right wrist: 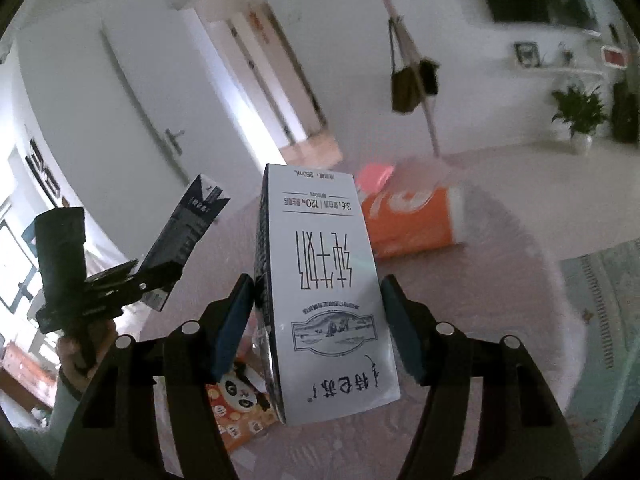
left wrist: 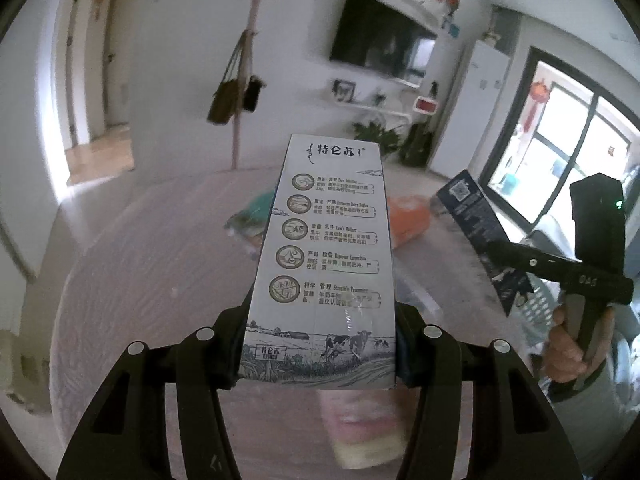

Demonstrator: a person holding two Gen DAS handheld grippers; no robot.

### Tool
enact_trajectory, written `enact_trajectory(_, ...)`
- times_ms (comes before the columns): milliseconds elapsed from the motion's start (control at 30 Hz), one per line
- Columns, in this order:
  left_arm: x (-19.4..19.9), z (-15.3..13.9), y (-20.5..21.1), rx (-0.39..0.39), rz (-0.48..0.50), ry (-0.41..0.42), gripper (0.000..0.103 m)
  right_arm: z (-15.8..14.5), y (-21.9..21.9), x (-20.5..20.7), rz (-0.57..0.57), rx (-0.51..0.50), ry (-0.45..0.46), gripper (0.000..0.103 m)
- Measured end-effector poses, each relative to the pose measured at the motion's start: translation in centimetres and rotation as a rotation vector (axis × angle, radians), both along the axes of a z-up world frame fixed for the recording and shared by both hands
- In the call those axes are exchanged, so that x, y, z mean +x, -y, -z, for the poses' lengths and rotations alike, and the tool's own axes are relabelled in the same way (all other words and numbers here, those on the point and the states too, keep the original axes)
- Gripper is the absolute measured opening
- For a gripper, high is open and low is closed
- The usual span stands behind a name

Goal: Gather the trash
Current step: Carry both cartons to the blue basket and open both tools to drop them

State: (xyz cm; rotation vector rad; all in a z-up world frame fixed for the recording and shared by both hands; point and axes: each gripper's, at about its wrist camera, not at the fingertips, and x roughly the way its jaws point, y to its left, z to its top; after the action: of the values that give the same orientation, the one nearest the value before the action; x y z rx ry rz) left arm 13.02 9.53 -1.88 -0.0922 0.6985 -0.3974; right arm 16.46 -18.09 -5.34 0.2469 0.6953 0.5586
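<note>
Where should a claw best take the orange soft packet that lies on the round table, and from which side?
Grip the orange soft plastic packet across its narrow width, near the middle, coming from above: it lies flat and long on the pink round table. First free a claw: the left claw holds one white milk carton, the right claw another.

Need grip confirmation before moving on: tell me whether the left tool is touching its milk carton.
Touching. The left wrist view shows the left tool clamped on the milk carton, both sides pressed against it.
</note>
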Motion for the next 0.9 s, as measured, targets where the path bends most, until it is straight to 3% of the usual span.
enact_trajectory(200,-2.2,-3.3,5.7,-0.031,0.070,0.064,0.053,-2.5,5.0,-4.1,0.149,-0.025,0.112,0.062)
enact_trajectory(500,-3.1,-4.9,17.7,-0.066,0.227,0.078,0.053,-4.4,16.5,-9.8,0.491,-0.078,0.196,0.062)
enact_trajectory(700,-2.3,-3.7,26.3,-0.063,0.349,0.035,0.053,-2.7,25.2,-11.9,0.679,-0.032,0.161,0.062)
enact_trajectory(900,0.1,-0.5,33.4,-0.043,0.419,-0.039,0.053,1.8,31.8,-11.7,0.822,0.044,0.039,0.062)
